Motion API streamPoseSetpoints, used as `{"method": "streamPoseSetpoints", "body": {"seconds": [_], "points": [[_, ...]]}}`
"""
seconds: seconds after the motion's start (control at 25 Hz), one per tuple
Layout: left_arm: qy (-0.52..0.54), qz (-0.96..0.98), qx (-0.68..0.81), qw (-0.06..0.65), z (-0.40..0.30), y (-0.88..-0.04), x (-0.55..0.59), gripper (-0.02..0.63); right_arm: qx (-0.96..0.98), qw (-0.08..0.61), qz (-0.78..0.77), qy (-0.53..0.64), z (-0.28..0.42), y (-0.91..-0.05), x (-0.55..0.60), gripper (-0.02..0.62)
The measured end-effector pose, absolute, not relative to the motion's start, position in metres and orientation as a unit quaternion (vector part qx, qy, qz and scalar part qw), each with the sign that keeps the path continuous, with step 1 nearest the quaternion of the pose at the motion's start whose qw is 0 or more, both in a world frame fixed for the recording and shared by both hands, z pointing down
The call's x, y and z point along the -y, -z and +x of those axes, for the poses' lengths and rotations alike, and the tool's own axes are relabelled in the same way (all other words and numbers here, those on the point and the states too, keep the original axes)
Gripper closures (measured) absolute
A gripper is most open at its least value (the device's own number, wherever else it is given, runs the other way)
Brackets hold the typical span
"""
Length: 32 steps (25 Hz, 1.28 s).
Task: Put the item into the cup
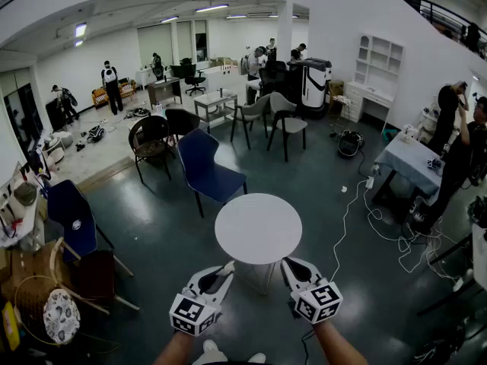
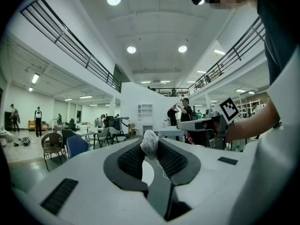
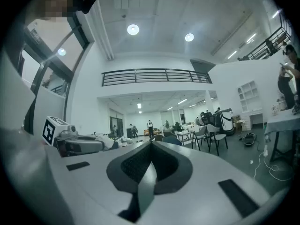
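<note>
My left gripper [image 2: 150,151] is shut on a small crumpled white item [image 2: 150,141], which sticks up between its fingertips. In the head view the left gripper [image 1: 227,268] is held low, just before the near edge of a round white table [image 1: 257,226]. My right gripper [image 1: 288,265] is level with it on the right, and its jaws [image 3: 150,144] meet with nothing between them. Each gripper shows in the other's view: the right gripper [image 2: 206,123] and the left gripper [image 3: 77,144]. No cup shows in any view, and the tabletop looks bare.
A blue chair [image 1: 205,169] stands behind the round table, with several more chairs farther back. A white cable [image 1: 344,215] trails over the floor on the right toward a cloth-covered table [image 1: 415,158], where people stand. Baskets and clutter [image 1: 46,303] sit at the left.
</note>
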<state>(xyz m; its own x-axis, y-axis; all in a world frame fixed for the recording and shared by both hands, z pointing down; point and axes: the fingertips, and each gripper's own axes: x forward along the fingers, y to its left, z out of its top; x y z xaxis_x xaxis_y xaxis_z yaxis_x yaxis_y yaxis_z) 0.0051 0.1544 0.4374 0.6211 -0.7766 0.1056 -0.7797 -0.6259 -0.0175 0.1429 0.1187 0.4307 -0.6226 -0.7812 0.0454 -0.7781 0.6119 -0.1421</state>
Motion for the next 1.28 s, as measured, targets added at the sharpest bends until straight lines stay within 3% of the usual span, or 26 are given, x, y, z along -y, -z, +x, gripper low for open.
{"method": "streamPoseSetpoints", "body": {"seconds": [1.28], "points": [[-0.012,0.902,0.427,0.057,0.029,-0.434,-0.135,0.511,-0.895,0.011,-0.44,0.075,0.173,-0.442,-0.103,0.58]]}}
